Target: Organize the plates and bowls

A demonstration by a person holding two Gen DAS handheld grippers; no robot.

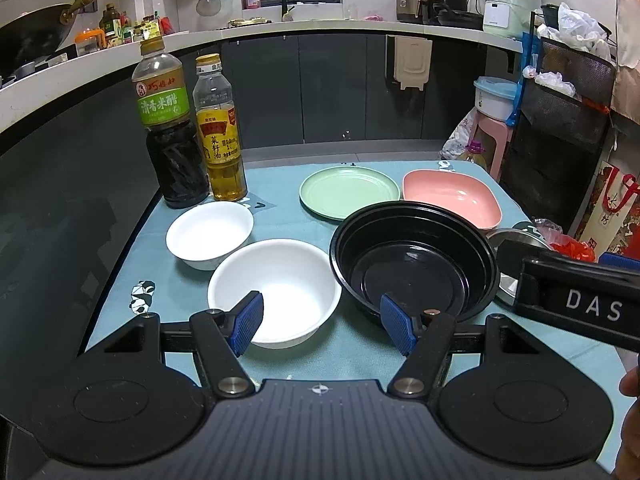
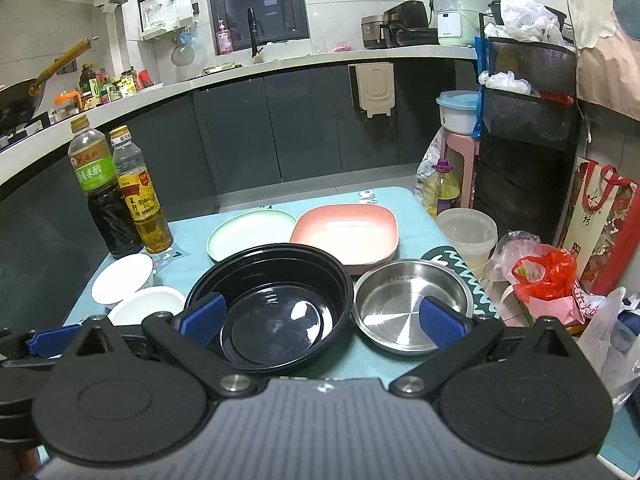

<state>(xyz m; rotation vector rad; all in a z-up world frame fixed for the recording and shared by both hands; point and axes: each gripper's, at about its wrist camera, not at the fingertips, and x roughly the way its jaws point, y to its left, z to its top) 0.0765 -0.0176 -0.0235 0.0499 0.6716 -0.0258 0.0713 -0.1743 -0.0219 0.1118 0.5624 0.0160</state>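
On the teal tablecloth (image 1: 280, 220) stand two white bowls, the near one (image 1: 276, 280) and the far one (image 1: 210, 234), a black bowl (image 1: 416, 260), a green plate (image 1: 350, 192) and a pink square dish (image 1: 452, 200). A steel bowl (image 2: 412, 304) sits right of the black bowl (image 2: 276, 304). My left gripper (image 1: 322, 324) is open, above the near white bowl's front rim. My right gripper (image 2: 322, 318) is open, its fingers spanning the black bowl and the steel bowl. Neither holds anything.
Two sauce bottles (image 1: 188, 132) stand at the table's far left. A clear plastic tub (image 2: 466, 236) and a red bag (image 2: 548, 268) sit at the right edge. A black rack (image 2: 528, 140) and a pink stool (image 2: 456, 160) stand beyond.
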